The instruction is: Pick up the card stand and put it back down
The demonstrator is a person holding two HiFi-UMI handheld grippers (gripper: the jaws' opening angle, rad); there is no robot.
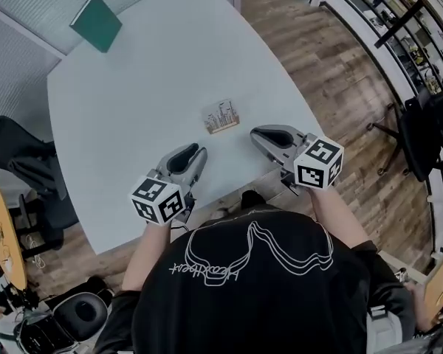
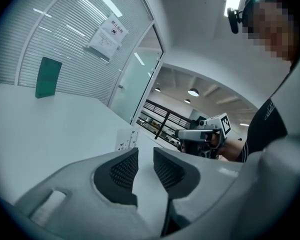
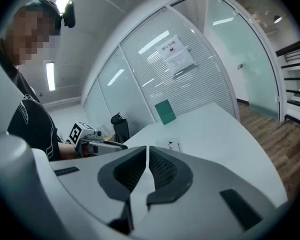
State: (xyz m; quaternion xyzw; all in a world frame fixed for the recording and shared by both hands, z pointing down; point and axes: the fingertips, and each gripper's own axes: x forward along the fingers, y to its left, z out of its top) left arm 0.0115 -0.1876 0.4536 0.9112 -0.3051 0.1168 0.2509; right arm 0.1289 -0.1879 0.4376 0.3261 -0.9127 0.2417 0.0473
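Note:
The card stand [image 1: 221, 116], a small upright card with a skyline print in a wooden base, stands on the white table [image 1: 133, 87] near its front edge. My left gripper [image 1: 199, 152] hovers to the stand's lower left, a short way off. In the left gripper view its jaws [image 2: 146, 156] stand apart with nothing between them, and the stand [image 2: 126, 139] shows just beyond. My right gripper [image 1: 257, 133] sits to the stand's right. Its jaws [image 3: 147, 154] are shut and empty, with the stand [image 3: 173, 145] ahead.
A green book [image 1: 96, 22] lies at the table's far left corner. A dark office chair [image 1: 22, 161] stands left of the table, with a round yellow stool [image 1: 4, 234] below it. Wooden floor and shelving [image 1: 399, 21] lie to the right.

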